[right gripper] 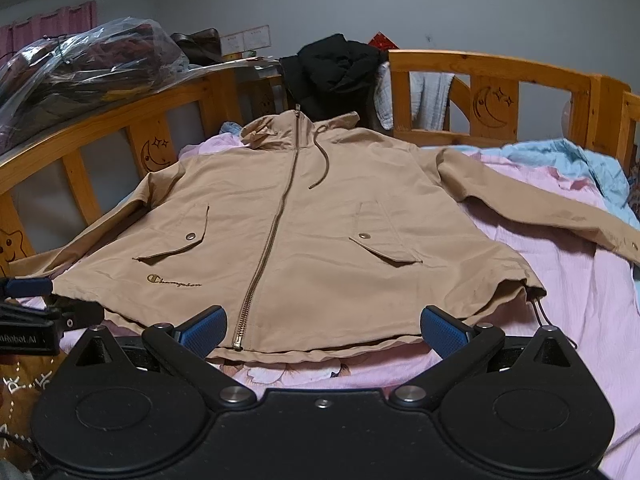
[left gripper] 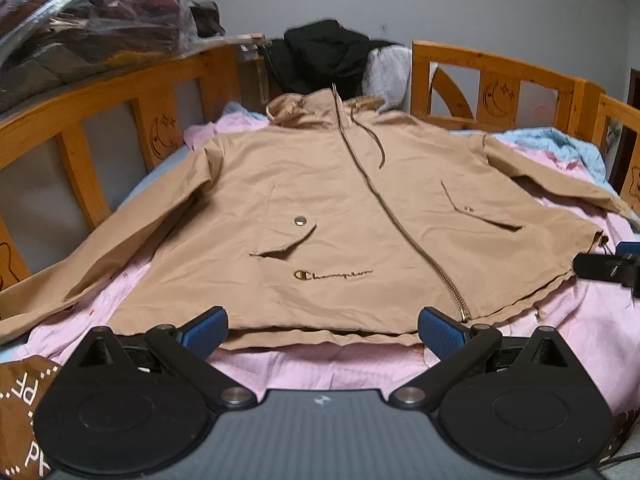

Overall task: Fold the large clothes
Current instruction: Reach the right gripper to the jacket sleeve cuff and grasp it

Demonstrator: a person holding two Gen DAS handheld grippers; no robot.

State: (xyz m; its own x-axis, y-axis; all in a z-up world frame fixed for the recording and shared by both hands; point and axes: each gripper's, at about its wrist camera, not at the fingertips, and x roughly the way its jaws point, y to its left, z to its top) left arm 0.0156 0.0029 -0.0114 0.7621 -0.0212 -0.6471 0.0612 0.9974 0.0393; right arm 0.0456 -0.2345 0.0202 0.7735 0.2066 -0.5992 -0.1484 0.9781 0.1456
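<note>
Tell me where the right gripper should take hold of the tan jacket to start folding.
Probably the hem corner by the toggle cord, approached low from the near right. The tan jacket lies flat, zipped, front up; that edge lifts slightly off the pink sheet, beside the open right gripper.

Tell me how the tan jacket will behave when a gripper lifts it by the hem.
The tan jacket looks thin and creased, so it will probably drape limply rather than hold shape. Its spread sleeves would likely trail behind. The metal zipper may add slight weight along the centre.
</note>
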